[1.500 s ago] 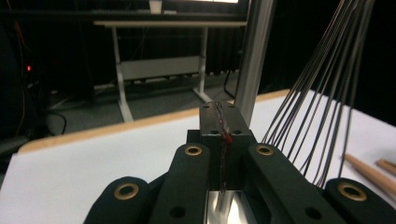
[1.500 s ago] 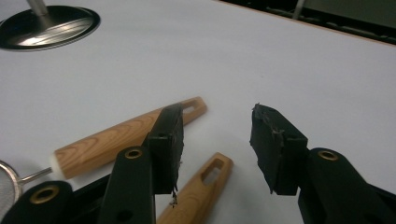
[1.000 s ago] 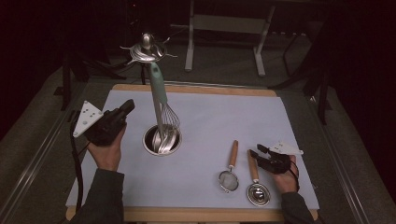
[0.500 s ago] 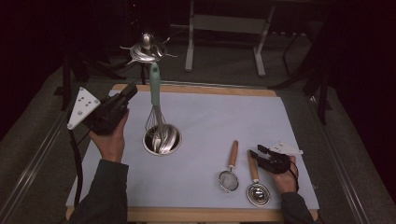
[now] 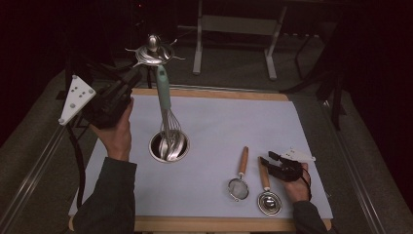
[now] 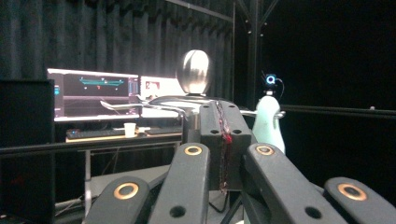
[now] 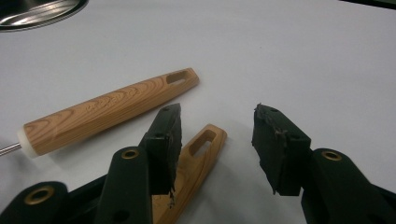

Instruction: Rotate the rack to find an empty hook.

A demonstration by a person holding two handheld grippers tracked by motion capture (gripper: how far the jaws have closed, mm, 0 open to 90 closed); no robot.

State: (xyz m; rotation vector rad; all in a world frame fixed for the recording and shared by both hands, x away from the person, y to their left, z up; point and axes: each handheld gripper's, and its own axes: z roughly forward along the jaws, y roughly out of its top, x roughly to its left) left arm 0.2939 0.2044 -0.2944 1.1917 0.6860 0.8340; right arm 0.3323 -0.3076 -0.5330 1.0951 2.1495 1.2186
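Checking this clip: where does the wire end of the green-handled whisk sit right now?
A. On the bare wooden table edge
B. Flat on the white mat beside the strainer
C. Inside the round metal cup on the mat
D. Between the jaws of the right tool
C. In the high view the whisk stands nearly upright with its wires down inside the metal cup on the white mat.

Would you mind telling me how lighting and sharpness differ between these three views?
High view: the white mat is evenly lit, its surroundings nearly black. Left gripper view: dark room, bright monitors, and the near jaws look soft. Right gripper view: bright and sharp on the wooden handles, with faint shadows under them.
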